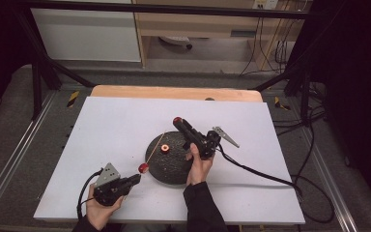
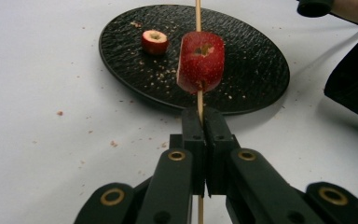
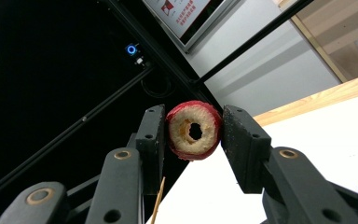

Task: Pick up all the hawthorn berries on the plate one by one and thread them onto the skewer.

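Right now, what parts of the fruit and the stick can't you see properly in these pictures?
- Skewer: in the left gripper view its near part is pinched inside the left tongs, and the top edge cuts off its far end.
- Speared fruit piece: its back is turned away there.
- Cored fruit ring: in the right gripper view the right tongs cover both sides.
- Loose piece on the plate: too small in the high view to show detail.
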